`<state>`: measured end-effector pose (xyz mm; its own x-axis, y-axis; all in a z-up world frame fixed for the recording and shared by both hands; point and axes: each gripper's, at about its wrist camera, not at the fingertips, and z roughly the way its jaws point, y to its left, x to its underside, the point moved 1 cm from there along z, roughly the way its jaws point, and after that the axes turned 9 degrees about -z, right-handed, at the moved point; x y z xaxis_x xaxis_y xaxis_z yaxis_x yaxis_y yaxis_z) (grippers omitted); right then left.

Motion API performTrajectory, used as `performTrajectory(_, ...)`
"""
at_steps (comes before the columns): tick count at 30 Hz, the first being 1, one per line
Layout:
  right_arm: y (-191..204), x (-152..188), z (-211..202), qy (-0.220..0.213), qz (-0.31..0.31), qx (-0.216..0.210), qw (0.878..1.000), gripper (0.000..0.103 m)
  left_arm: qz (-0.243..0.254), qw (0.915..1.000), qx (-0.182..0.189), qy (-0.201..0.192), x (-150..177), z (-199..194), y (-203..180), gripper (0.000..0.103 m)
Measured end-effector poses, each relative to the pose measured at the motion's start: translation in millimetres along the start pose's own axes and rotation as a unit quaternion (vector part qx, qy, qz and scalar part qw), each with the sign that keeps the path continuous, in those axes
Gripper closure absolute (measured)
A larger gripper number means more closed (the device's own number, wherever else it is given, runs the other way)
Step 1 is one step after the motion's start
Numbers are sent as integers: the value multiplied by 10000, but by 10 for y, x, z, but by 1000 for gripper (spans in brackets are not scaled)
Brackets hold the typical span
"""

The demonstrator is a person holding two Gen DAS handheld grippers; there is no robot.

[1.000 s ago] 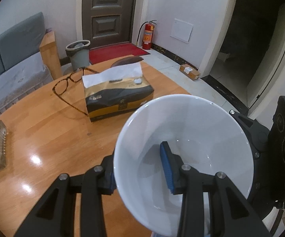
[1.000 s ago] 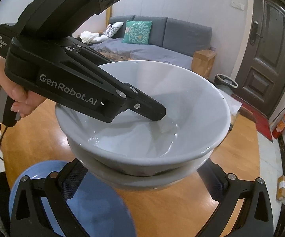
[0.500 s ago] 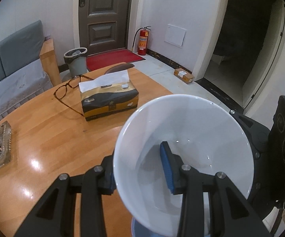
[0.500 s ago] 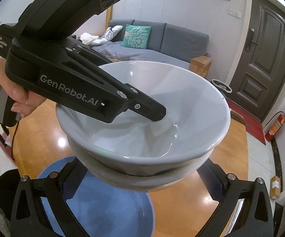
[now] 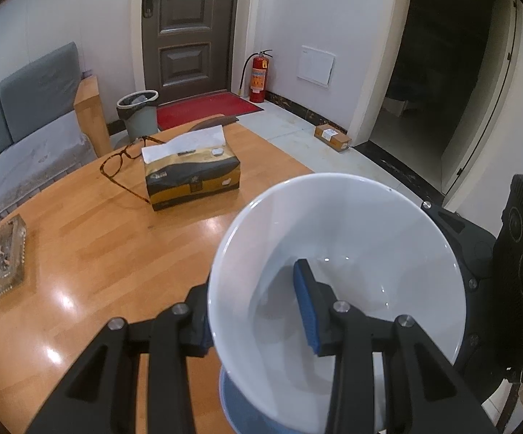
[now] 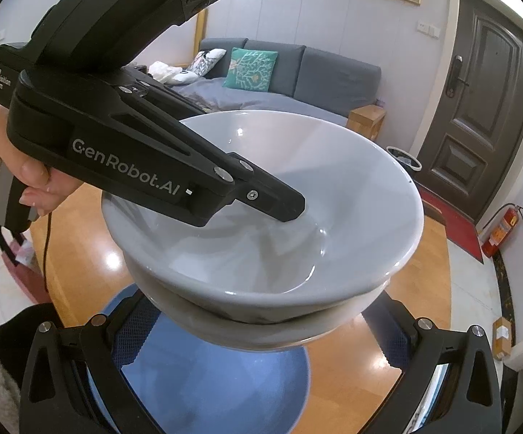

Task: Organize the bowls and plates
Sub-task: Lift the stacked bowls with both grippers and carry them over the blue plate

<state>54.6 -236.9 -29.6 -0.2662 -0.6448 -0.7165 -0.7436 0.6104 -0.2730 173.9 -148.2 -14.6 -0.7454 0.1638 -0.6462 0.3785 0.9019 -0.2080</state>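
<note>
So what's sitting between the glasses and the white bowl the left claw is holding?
The tissue box sits between the glasses and the white bowl in the left wrist view; nearer the bowl, only bare table.
</note>
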Motion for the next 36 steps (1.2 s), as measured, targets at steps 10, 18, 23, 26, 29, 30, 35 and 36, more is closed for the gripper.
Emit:
performTrajectory(10, 22, 3, -37, -13, 14, 8, 10000, 1, 10, 10000, -25, -15, 178, -117, -82, 68)
performTrajectory(18, 81, 47, -84, -5, 13, -1, 10000, 1, 1, 10000, -17, 15, 321, -200, -126, 68)
performTrajectory(23, 87, 42, -85, 12, 36, -17, 10000, 1, -18, 10000, 13, 69, 405, -201, -133, 68)
performTrajectory(26, 106, 82, -68, 28, 61, -38, 10000, 1, -13, 9999, 19, 124, 464, -175, -131, 68)
performTrajectory(29, 118, 131, -41, 50, 92, -64, 9999, 1, -12, 9998, 24, 171, 503, -149, -128, 68)
performTrajectory(30, 115, 140, -27, 53, 105, -70, 9999, 1, -10, 9998, 23, 187, 515, -133, -127, 68)
performTrajectory(35, 99, 182, 25, 111, 123, -110, 9998, 1, -38, 9996, 63, 256, 564, -59, -111, 68)
performTrajectory(36, 93, 186, 39, 127, 123, -118, 9998, 1, -41, 9996, 68, 267, 568, -39, -114, 68)
